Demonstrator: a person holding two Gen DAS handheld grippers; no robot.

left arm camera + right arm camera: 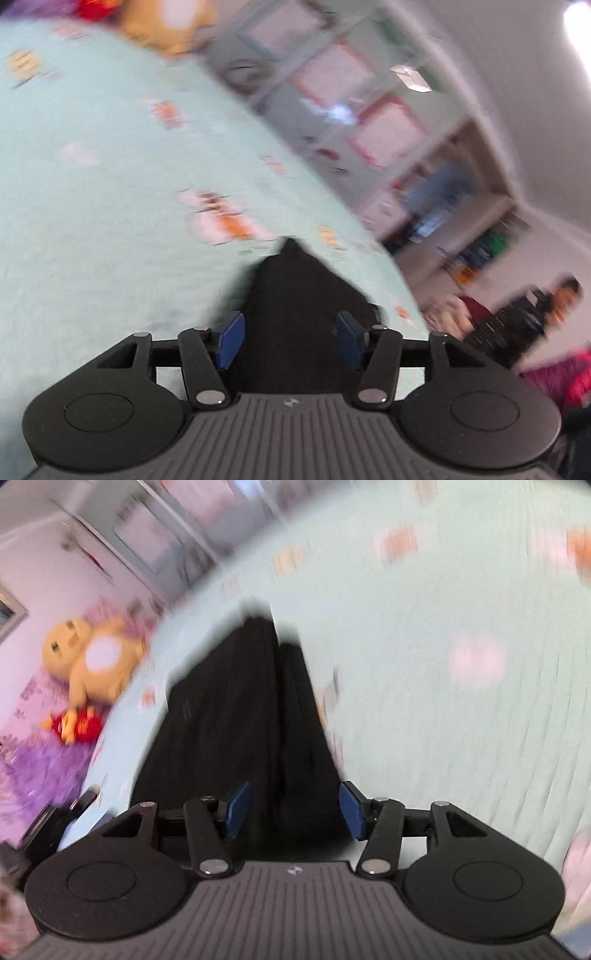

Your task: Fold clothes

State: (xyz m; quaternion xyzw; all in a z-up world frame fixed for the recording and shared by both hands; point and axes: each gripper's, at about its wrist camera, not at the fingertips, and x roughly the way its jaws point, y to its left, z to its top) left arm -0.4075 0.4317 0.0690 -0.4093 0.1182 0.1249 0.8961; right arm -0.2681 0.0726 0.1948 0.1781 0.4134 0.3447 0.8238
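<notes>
**Black clothes lie on the bed between two open grippers**

The black clothes [236, 716] lie on a big bed with a pale green sheet [443, 738]. The sheet has small orange and pink pictures on it. In the right wrist view the dark cloth runs away from the camera in two long folds, side by side, and gets thin at the far end. In the left wrist view the same black clothes [291, 295] come to a point on the sheet [110, 184].

Both views are blurry, so small things are hard to see.

Past the edge of the bed there are shelves [369, 122] by the wall. A person [535, 314] is in the far corner of the room.

A yellow stuffed toy [92, 657] sits at the head of the bed, and a smaller red toy [79, 727] lies just beside it.

The left gripper [290, 341] has its blue fingers [231, 343] wide apart. The black cloth lies between them, but they are not pinching it.

The right gripper [293, 810] is the same. Its blue fingers [351, 810] stand wide apart over the cloth and hold nothing.
</notes>
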